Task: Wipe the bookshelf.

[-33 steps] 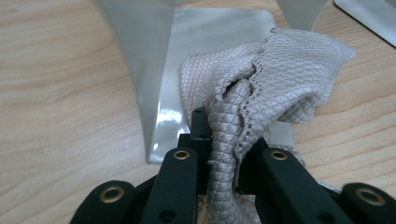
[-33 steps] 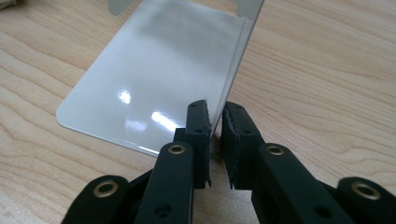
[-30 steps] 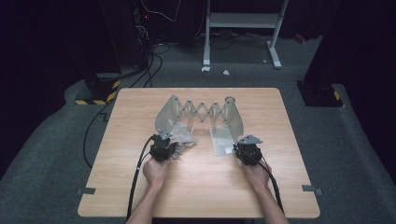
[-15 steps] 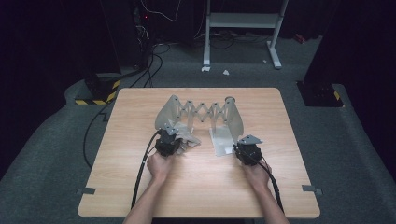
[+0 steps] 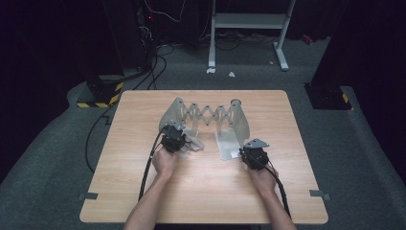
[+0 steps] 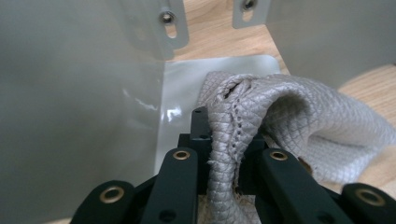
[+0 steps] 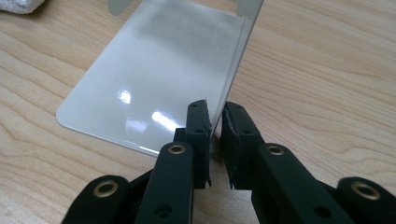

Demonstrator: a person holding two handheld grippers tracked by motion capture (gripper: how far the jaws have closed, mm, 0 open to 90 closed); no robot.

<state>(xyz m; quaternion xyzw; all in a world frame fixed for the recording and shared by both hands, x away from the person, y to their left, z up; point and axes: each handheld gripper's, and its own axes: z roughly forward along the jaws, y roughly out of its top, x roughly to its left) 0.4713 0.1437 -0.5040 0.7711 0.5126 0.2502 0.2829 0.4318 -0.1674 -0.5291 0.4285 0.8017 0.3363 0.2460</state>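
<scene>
Left tongs (image 6: 224, 154) pinching cloth (image 6: 280, 112), tips hidden, right tongs (image 7: 215, 135) seemingly gripping bookend (image 7: 154, 70)

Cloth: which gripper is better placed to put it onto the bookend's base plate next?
Left. The left gripper is already shut on the cloth, right over the left base plate. The right gripper is clamped on the upright edge of the right bookend plate, steadying it.
</scene>
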